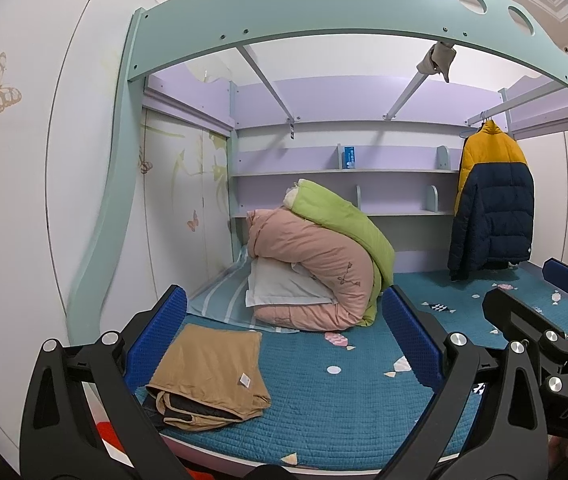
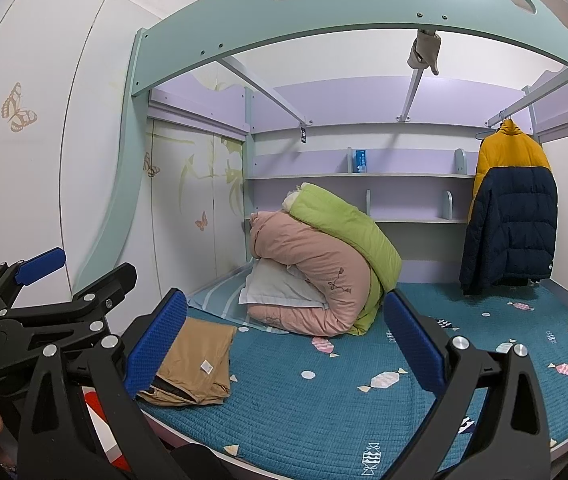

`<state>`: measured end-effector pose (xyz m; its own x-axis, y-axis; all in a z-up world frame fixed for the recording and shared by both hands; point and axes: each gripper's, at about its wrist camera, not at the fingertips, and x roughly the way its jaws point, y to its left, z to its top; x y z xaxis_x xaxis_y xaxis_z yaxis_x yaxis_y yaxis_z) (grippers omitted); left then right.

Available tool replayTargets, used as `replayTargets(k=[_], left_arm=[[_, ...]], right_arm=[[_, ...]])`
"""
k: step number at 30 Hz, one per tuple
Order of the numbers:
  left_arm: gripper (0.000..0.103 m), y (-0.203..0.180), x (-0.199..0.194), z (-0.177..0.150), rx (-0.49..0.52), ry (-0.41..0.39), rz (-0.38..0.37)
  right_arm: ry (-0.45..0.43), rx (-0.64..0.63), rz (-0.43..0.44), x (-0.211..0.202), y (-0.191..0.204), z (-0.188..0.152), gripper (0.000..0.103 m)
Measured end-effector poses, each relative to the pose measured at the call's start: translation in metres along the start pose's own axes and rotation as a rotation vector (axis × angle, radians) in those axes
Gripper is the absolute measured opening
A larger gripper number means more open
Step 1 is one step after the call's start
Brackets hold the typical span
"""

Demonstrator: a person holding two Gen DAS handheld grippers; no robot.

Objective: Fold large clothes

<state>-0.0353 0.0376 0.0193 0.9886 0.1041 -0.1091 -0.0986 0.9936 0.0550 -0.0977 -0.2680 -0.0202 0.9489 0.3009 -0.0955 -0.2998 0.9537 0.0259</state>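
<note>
A folded tan garment with a dark lining lies on the teal bedspread near the bed's front left corner; it also shows in the right wrist view. A yellow and navy puffer jacket hangs on a rail at the right; it shows in the right wrist view too. My left gripper is open and empty, held above the bed's front edge, with the tan garment just inside its left finger. My right gripper is open and empty beside it; it also appears at the right of the left wrist view.
A pink quilt, a green quilt and a white pillow are piled at the back middle of the bed. Shelves line the back wall. A wardrobe stands at the left. The bunk frame arches overhead.
</note>
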Motion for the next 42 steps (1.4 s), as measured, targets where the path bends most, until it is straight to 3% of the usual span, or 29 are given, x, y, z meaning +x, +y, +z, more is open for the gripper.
replayTargets(k=[42], left_arm=[[0.098, 0.0036, 0.0024, -0.0004, 0.004, 0.0, -0.003]], right_arm=[[0.007, 0.011, -0.006, -0.0039, 0.0054, -0.0034, 0.095]])
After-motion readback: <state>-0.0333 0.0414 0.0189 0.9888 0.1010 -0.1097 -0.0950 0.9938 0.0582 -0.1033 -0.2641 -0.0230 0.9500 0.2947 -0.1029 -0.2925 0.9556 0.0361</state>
